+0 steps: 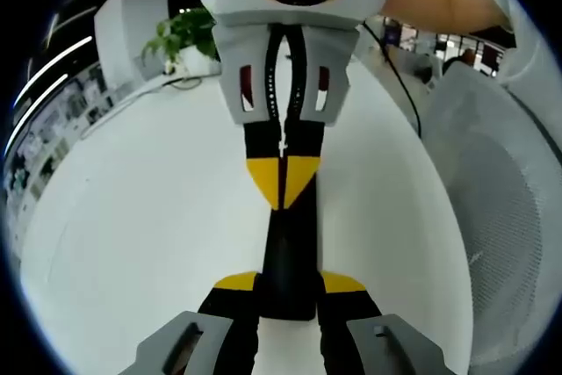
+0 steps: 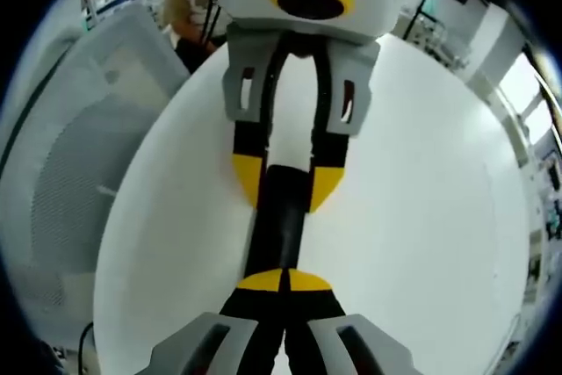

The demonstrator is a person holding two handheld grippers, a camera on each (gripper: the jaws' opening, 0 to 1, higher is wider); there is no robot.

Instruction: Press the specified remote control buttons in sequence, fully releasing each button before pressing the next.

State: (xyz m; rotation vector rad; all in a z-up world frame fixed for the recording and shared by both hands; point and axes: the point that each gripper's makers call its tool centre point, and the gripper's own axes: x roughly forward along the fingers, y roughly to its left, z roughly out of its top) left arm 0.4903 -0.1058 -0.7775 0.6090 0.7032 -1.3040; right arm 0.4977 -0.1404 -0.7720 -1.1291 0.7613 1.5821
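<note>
A slim black remote control [image 1: 290,252] lies lengthwise on the white table [image 1: 132,217]. My left gripper [image 1: 290,284] is shut on its near end, one yellow fingertip on each side. My right gripper [image 1: 281,183] reaches in from the far side, its jaws pressed together and their yellow tips resting on the remote's top face. In the right gripper view, my right gripper [image 2: 285,281] sits shut over the remote [image 2: 279,226], and the left gripper [image 2: 285,182] clamps the remote's far end. The buttons cannot be made out.
A white mesh chair [image 1: 500,217] stands beside the table's edge, also seen in the right gripper view [image 2: 61,182]. A potted plant [image 1: 180,32] and a dark cable [image 1: 399,76] are at the table's far side. A person's arm [image 1: 439,6] holds the right gripper.
</note>
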